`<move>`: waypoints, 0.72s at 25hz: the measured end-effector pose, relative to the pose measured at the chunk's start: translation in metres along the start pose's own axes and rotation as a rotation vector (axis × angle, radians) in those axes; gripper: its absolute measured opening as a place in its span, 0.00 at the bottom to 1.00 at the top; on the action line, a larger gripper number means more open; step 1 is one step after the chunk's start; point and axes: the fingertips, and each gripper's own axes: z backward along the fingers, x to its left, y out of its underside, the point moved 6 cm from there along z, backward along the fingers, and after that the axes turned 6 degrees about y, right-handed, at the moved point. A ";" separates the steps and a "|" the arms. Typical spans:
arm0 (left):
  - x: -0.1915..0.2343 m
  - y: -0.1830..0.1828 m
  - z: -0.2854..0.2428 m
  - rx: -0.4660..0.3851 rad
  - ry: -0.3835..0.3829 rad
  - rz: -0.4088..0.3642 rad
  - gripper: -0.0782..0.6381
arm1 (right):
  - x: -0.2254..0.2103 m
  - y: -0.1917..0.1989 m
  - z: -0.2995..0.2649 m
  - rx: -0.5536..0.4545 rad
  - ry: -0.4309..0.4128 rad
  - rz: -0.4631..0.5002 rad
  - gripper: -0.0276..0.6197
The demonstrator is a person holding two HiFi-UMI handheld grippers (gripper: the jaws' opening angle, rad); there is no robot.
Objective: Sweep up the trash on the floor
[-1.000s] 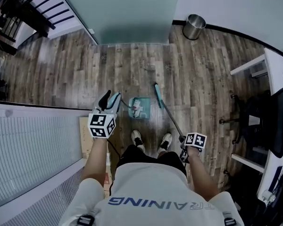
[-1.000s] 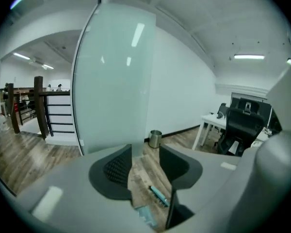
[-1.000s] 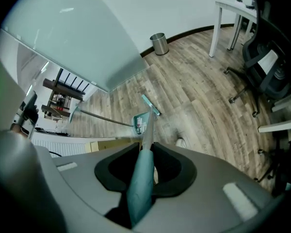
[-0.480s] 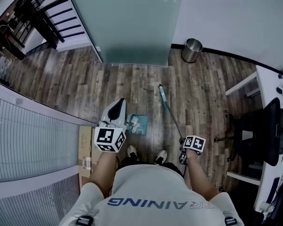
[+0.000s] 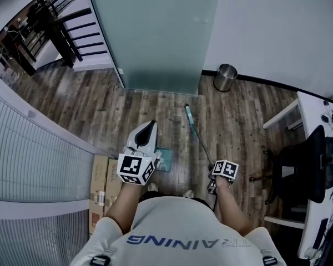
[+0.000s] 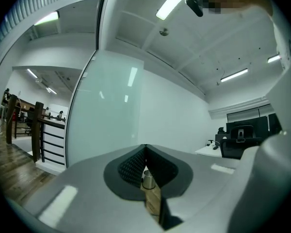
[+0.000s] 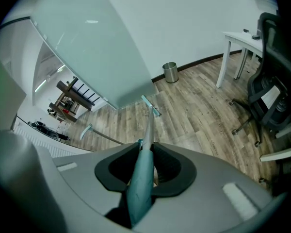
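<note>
Broom pinched in right gripper, left gripper closed on nothing, dustpan on floor by the feet.

Nearest: right gripper (image 7: pixel 144 149) angled downward, jaws clamped on the teal handle of the broom (image 5: pixel 200 138). Left gripper (image 6: pixel 145 154) pointing level, jaws pressed together with nothing between them, only a sliver of floor seen past them. Teal dustpan (image 5: pixel 163 159) flat on the wood floor (image 5: pixel 155 110) just ahead of the shoes (image 5: pixel 187 193), partly hidden behind the left gripper in the head view; contents too small to tell. Farther out, broom shaft slanting forward to its head, low at the boards near the foot of a frosted glass panel (image 5: pixel 155 37). Beyond that, a metal bin (image 5: pixel 226 77) against the white wall. Black office chair (image 5: pixel 305 170) well off to the right.
</note>
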 end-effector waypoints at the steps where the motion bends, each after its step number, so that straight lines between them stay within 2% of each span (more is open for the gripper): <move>1: 0.000 0.000 0.002 0.001 -0.003 -0.002 0.11 | 0.002 -0.001 0.001 -0.005 -0.003 0.007 0.21; 7: 0.004 0.007 0.010 0.018 -0.014 0.010 0.11 | 0.014 -0.001 0.004 -0.024 -0.016 0.019 0.21; 18: 0.006 0.000 0.012 0.022 0.020 -0.005 0.11 | 0.022 0.013 0.004 -0.031 -0.036 -0.023 0.21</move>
